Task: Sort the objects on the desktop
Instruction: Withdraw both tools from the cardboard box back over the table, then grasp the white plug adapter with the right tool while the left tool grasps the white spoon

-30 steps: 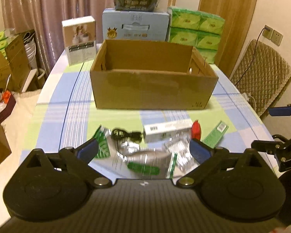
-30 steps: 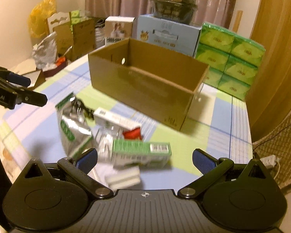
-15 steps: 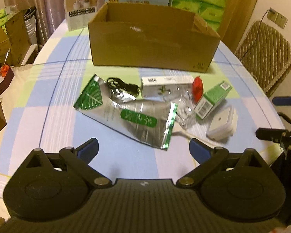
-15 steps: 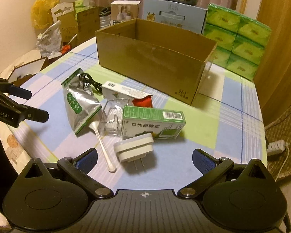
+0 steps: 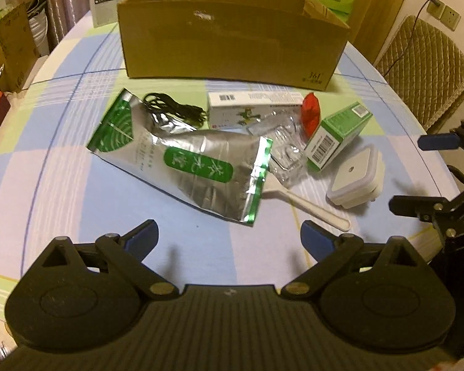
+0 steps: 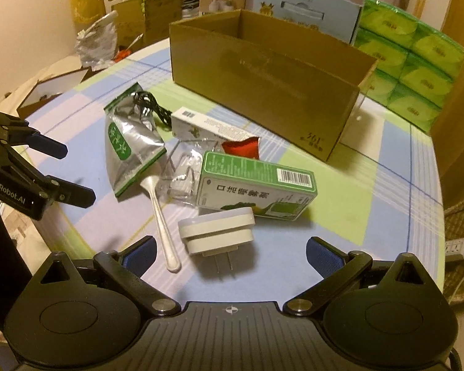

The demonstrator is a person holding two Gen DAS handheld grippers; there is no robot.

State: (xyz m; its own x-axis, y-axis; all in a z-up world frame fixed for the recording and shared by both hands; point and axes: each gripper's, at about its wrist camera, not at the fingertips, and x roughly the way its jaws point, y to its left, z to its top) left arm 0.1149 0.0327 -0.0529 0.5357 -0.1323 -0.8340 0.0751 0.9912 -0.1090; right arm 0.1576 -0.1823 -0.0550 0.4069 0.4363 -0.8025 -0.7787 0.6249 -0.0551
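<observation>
You have not started the sorting proper: as far as both views show, every loose item lies on the table in front of the cardboard box (image 5: 232, 31), and what shows of the box's inside looks empty, though its floor is hidden.

Your left gripper (image 5: 229, 238) hovers over the near edge of the tablecloth (image 5: 62, 154) with its jaws spread wide and nothing between them. Your right gripper (image 6: 230, 252) is just as wide open and empty, poised just short of the white plug adapter (image 6: 216, 232), which lies prongs toward you, farthest from the box.

Working outward from the box: the white carton (image 5: 255, 109) lies nearest its front wall, with the black cable (image 5: 173, 111) coiled beside it on the left and the red packet (image 5: 311, 114) at its right end. The green carton (image 6: 256, 185) sits a little nearer you than the red packet. The silver tea pouch (image 5: 188, 160) sprawls in front of the cable, touching it. Crumpled clear plastic (image 5: 286, 151) lies between the pouch and the green carton, and the white spoon (image 6: 161, 216) runs from under that plastic toward you.

So all of it is left to do. Judging by where your right gripper sits, the adapter looks like your first pick; its flat sides should take a firm pinch.
</observation>
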